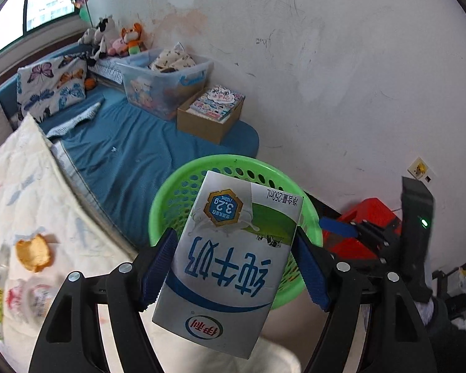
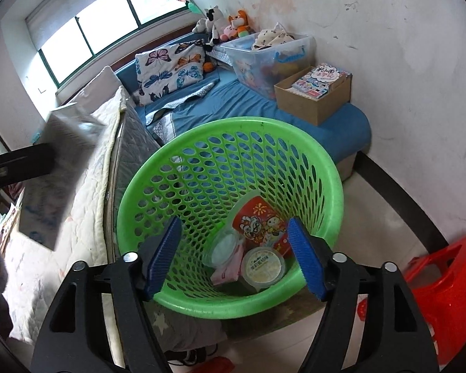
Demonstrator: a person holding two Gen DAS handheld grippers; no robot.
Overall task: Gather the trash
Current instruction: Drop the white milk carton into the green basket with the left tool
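My left gripper (image 1: 233, 267) is shut on a white and blue milk carton (image 1: 230, 258), held in the air above the bed edge, in front of the green perforated basket (image 1: 183, 183). The carton also shows blurred in the right wrist view (image 2: 59, 174). My right gripper (image 2: 236, 258) is open and empty, right over the green basket (image 2: 326, 168). Inside the basket lie a red paper cup (image 2: 258, 220), a round lidded tub (image 2: 262, 265), a clear lid (image 2: 223, 245) and a pink wrapper (image 2: 226, 275). The right gripper also shows in the left wrist view (image 1: 338, 228).
An orange peel piece (image 1: 34, 253) and plastic wrappers (image 1: 31, 298) lie on the white quilt (image 1: 31, 192). A blue mattress (image 2: 233, 99) holds a clear storage bin (image 2: 264, 59), a cardboard box of books (image 2: 313, 93), a butterfly pillow (image 2: 167, 68). A red stool (image 2: 444, 295) stands right.
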